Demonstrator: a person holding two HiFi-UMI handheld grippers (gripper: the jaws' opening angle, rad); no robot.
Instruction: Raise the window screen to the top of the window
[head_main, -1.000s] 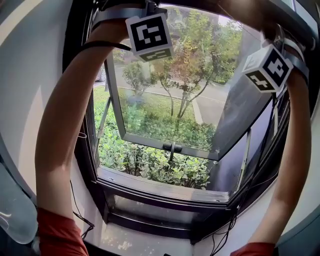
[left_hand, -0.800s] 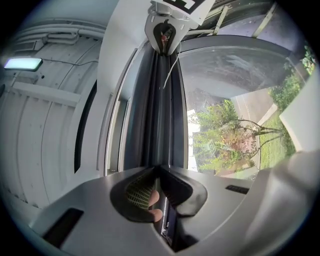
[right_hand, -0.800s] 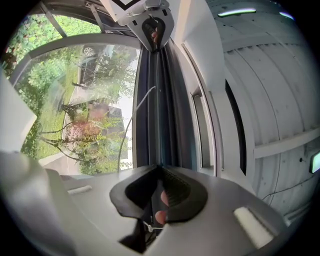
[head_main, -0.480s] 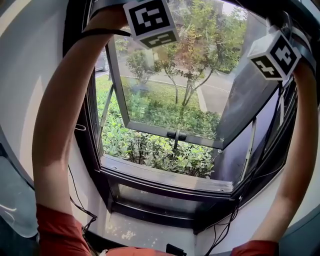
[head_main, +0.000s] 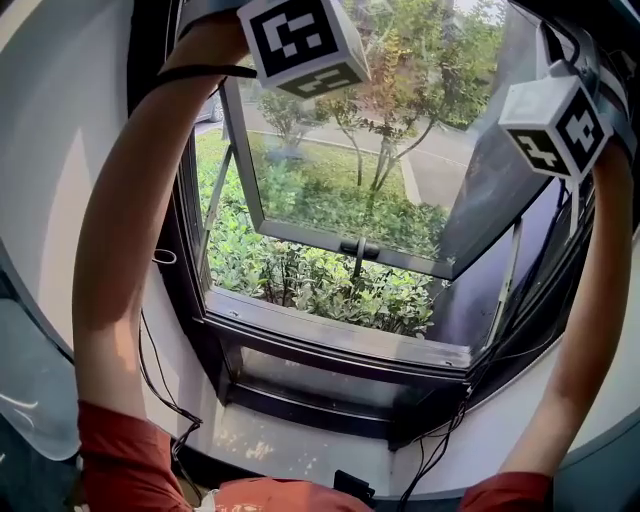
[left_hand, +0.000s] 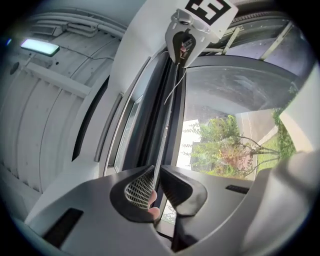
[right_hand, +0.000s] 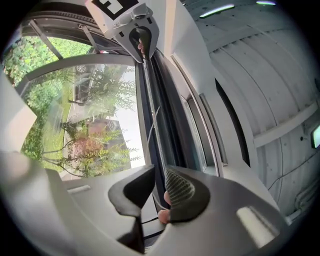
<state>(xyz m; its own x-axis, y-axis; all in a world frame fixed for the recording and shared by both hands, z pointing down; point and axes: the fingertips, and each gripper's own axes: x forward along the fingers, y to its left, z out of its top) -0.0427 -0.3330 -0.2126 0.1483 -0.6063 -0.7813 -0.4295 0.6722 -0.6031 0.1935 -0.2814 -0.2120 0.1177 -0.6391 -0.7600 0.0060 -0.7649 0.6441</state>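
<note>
While both arms (head_main: 130, 250) reach overhead, the window frame (head_main: 330, 340) fills the view below. Its glass sash (head_main: 350, 235) is swung outward over shrubs (head_main: 320, 290), and cables (head_main: 450, 440) trail off its lower right corner. High along the frame's top runs the window screen's thin bar (left_hand: 167, 115). The left gripper (left_hand: 157, 169) pinches it tight. The right gripper (right_hand: 160, 170), farther along the frame, has just been opening, its jaws loose around the bar.
</note>
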